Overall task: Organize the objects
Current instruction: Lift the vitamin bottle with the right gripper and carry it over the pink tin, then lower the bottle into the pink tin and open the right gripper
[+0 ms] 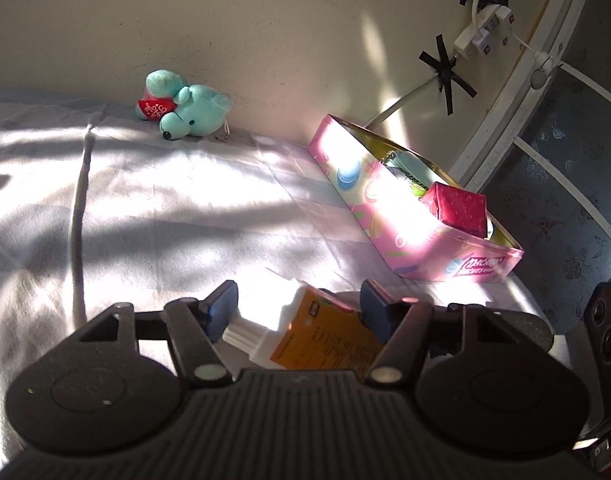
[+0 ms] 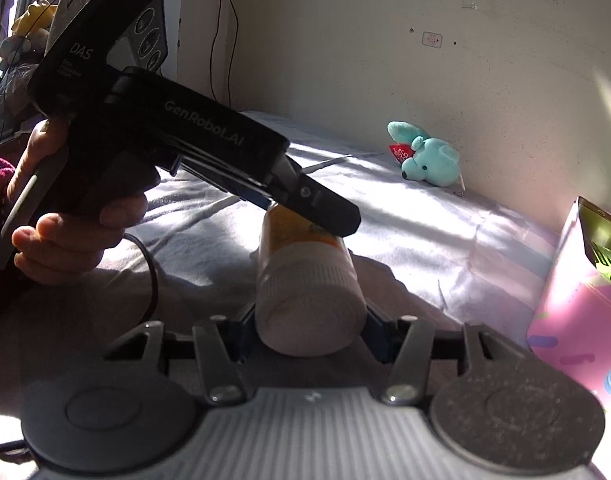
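Orange bottle (image 2: pixel 305 272) gripped at white cap end by right tongs (image 2: pixel 309 320), left tongs (image 1: pixel 297 312) straddling its body w/ one pad touching, prob. mid-handover above bed (image 1: pixel 145 200) en route to pink box (image 1: pixel 405 220).

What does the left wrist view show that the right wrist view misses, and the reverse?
Only the left wrist view: the red packet inside the pink box, and the taped power strip on the wall.

Only the right wrist view: the hand holding the left gripper from the side, and the right gripper closed on the bottle's white cap.

Both: the orange bottle, the teal plush mouse, the pink box, the bedsheet.
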Demonstrator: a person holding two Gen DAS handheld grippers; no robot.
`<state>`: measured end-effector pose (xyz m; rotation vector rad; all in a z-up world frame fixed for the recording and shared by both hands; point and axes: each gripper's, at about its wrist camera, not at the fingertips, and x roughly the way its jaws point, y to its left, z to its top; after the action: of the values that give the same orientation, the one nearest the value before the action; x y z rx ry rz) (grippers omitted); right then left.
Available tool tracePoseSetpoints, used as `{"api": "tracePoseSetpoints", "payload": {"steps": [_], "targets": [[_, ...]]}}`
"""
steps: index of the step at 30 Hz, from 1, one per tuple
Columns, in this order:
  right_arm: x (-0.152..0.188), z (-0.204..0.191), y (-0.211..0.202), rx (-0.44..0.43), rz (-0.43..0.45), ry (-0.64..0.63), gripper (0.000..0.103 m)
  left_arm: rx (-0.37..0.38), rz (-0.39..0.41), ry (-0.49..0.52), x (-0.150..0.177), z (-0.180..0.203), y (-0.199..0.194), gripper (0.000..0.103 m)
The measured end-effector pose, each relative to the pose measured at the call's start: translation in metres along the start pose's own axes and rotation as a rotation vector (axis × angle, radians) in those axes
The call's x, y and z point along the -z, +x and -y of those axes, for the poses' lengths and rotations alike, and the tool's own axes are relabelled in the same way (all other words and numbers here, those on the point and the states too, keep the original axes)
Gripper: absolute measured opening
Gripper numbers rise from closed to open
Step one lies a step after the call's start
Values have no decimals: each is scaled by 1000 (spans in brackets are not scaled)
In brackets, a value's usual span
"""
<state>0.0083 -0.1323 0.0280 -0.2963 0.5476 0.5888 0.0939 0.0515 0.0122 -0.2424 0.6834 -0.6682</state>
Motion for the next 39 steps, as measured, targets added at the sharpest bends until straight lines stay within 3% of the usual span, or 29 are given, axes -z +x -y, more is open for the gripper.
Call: {"api": "tracePoseSetpoints", "payload": {"steps": [6,11,18,22,24,31,39], "targets": [[-1,11,-34,110,140,40,51,31,64,38,-35,37,-4,67],[-5,50,-65,271,243,67,51,79,87,175,-78,100,28,67],[2,128,-68,395,255,223,51,45,56,332,-105,164,109,68],[9,155,-53,416,247,300,53,16,-14,313,-113,166,153,68],[16,162,-50,421,243,316,60,-3,-33,278,-113,162,165,68],[21,158,-59,410,282,328,66,-60,-6,226,-104,157,153,69],[26,164,-61,407,270,405,66,-227,80,285,-90,170,104,69]]}}
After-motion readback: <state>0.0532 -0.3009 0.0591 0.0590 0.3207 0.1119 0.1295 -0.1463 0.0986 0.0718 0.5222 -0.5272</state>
